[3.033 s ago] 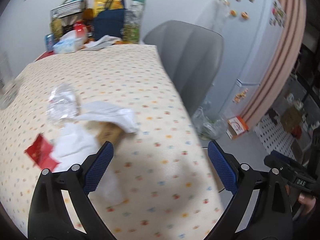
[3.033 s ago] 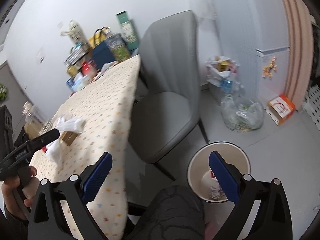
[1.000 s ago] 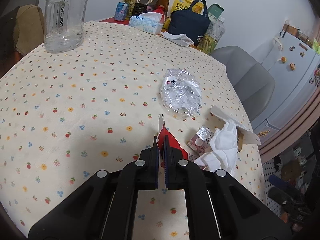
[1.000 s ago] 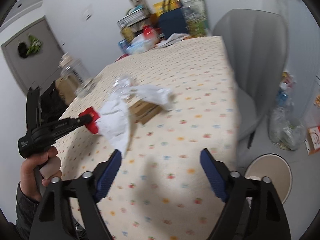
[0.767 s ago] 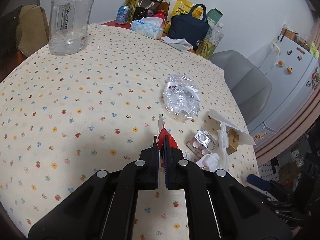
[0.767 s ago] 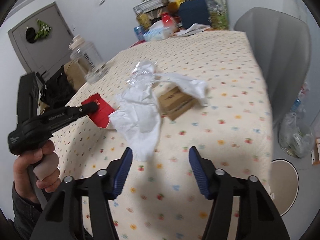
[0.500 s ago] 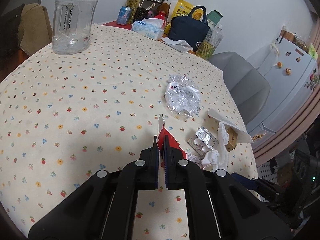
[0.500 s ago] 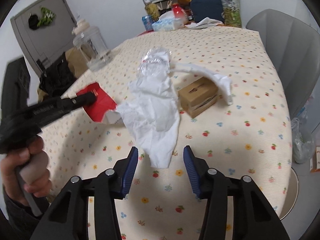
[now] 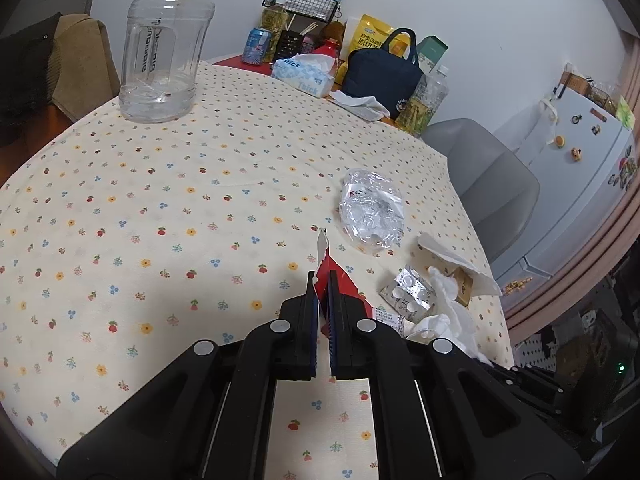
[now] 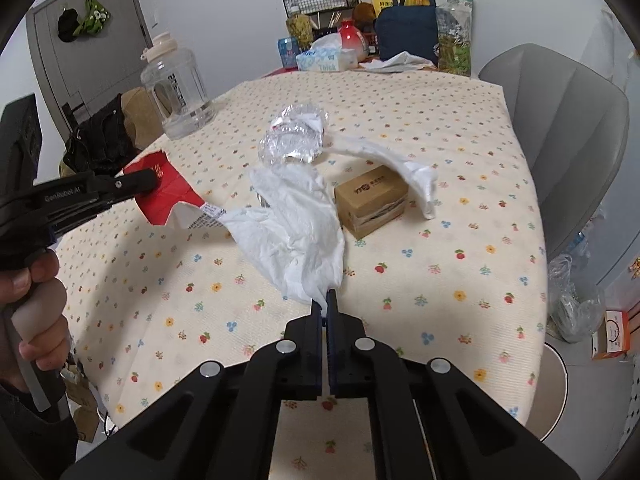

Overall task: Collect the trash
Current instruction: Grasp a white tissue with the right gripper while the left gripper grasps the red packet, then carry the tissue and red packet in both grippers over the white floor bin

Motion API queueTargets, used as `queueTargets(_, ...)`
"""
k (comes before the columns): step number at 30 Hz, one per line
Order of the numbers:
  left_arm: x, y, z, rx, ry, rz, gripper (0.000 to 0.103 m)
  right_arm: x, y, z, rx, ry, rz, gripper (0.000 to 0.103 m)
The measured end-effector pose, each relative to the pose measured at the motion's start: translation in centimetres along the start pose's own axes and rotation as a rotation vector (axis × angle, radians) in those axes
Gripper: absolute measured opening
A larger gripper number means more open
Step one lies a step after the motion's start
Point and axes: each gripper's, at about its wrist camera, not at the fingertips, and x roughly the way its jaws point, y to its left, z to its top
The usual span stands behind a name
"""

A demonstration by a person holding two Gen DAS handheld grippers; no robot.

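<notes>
The table with the spotty cloth is the biggest thing, and all the trash sits near its edge by the grey chair. The big clear jug stands far back on the table, away from the mess, so it is likely not trash. The bin peeks out on the floor just past the table edge, close enough to drop things into, I think

On the table, the crushed plastic bottle lies behind the small brown box, and a white paper strip hangs over the box

The white tissue is in front of the box. The right gripper has closed tight on the tissue's low corner, so the rest hangs loose

The red wrapper is beside the tissue, lifted off the table. The left gripper is pinched shut on it, maybe so both bits can go to the bin together

A silver pill pack, the smallest thing, lies flat next to the box
</notes>
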Motion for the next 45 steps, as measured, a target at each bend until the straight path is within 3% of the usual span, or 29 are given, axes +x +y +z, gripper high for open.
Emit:
queueTargets(19,-2.2,-4.4,0.5,0.063,-0.045,-0.055,0.005,-8.1,-3.7,-0.3,0.09,-0.171,0.008,0.002)
queueTargets(45,4.0,-20.5,-2.4,0.329,0.085,-0.177,0.005,-11.8,-18.9,-6.2,0.392,-0.229,-0.148,0.003)
